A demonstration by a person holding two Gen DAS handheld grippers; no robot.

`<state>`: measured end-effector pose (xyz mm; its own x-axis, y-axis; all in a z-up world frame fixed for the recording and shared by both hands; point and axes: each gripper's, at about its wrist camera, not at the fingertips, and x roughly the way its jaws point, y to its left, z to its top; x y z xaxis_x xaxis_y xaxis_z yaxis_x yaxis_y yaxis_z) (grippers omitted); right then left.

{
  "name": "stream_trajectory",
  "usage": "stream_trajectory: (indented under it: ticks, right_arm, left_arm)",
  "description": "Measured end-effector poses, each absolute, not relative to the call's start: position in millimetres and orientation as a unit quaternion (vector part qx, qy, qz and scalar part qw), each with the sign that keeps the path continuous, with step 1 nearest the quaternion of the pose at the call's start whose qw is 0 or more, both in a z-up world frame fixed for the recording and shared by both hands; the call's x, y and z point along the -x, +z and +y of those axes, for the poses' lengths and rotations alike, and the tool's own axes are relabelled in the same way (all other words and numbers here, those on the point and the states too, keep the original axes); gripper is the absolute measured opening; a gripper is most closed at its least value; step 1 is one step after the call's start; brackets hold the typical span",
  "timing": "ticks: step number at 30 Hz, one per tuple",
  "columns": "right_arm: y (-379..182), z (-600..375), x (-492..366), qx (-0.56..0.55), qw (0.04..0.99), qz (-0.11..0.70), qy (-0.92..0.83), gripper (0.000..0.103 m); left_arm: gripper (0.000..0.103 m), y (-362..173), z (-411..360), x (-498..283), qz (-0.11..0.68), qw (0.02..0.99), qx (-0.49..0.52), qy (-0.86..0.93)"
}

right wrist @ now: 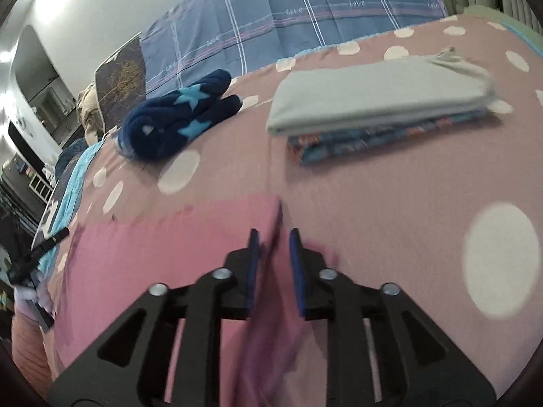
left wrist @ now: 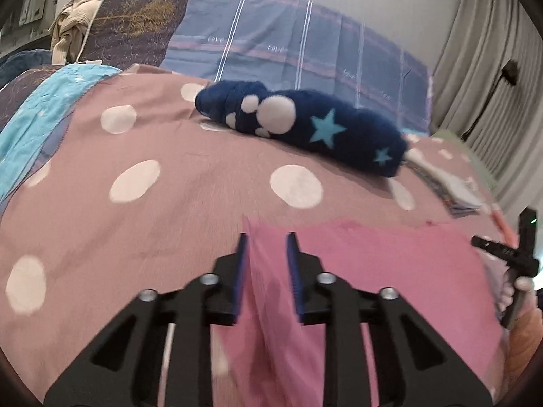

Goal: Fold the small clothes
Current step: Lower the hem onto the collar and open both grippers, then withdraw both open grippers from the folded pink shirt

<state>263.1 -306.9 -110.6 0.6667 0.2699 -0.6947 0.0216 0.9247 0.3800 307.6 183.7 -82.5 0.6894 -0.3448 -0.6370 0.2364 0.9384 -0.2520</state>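
Left tongs [left wrist: 266, 240]: we hold them low over the bed, blue pads apart, a raised fold of the pink cloth [left wrist: 373, 264] standing between them; we see a gap on each side of the fold, so no pinch.
Right tongs [right wrist: 274, 237]: the same picture here, pads apart with the cloth's upright edge running up the gap; motion blur keeps us from telling whether a pad brushes it.
Pink cloth: here it is, flat on the bedspread [left wrist: 169, 156] right under both tools, spreading from one to the other; its near part runs back under the tongs towards us.
Bedspread: dusty pink with big white dots, and it takes up most of both views.
Blue roll [left wrist: 305, 125]: dark fleece with light stars and white spots, lying farther back on the bedspread, well apart from the pink cloth.
Folded stack [right wrist: 380, 108]: over in the right view, a pale grey piece on top of a patterned blue one, set beside the roll, towards the far edge.
Pillow [left wrist: 305, 44]: blue check, propped against the wall behind the roll.
Other hand: in the left view we catch fingers [left wrist: 519, 288] on the right tool's black frame at the far right edge.
Curtain [left wrist: 485, 51]: grey folds hanging at the right.
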Motion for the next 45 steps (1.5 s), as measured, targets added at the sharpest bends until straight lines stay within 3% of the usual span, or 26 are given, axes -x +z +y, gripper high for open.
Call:
stream_trajectory:
  ticks: [5, 12, 22, 25, 33, 35, 36, 37, 41, 45]
  right_arm:
    - [-101.5, -307.9, -186.1, -0.178, 0.894, 0.400, 0.096, 0.025]
    - [-111.4, -298.0, -92.9, -0.189, 0.885, 0.411, 0.113, 0.031]
    - [-114.9, -281.6, -39.1, -0.166, 0.887, 0.416, 0.115, 0.033]
    - [-112.9, -270.8, -36.9, -0.135, 0.887, 0.422, 0.129, 0.040]
    - [-119.2, -252.7, -58.0, -0.106, 0.890, 0.420, 0.140, 0.042]
    - [-120.9, -248.0, -64.1, -0.094, 0.894, 0.418, 0.135, 0.035]
    - [-121.2, -247.3, -67.6, -0.092, 0.894, 0.417, 0.134, 0.017]
    - [-121.5, -249.7, -71.0, -0.102, 0.892, 0.420, 0.132, 0.008]
    - [-106.5, -273.0, -68.5, -0.184, 0.887, 0.399, 0.141, 0.005]
    - [-103.6, -277.0, -66.0, -0.167, 0.887, 0.410, 0.129, 0.004]
  left_arm:
    - [0.031, -75.0, 200.5, -221.3, 0.353, 0.910, 0.084, -0.199]
    - [0.031, -100.9, 181.3, -115.2, 0.383, 0.888, 0.021, -0.256]
    - [0.031, -129.7, 181.3, -114.3, 0.403, 0.879, 0.024, -0.252]
    - [0.032, -128.2, 184.0, -113.8, 0.401, 0.879, 0.027, -0.255]
    - [0.032, -130.8, 180.5, -123.0, 0.397, 0.879, 0.031, -0.263]
    - [0.029, -130.2, 181.1, -123.2, 0.396, 0.879, 0.035, -0.264]
    - [0.018, -129.3, 181.0, -122.4, 0.393, 0.879, 0.034, -0.269]
    - [0.004, -127.5, 180.2, -121.0, 0.390, 0.879, 0.028, -0.272]
    - [0.001, -102.8, 182.4, -109.4, 0.346, 0.897, 0.005, -0.275]
    - [0.001, -99.5, 192.2, -103.9, 0.360, 0.892, -0.028, -0.272]
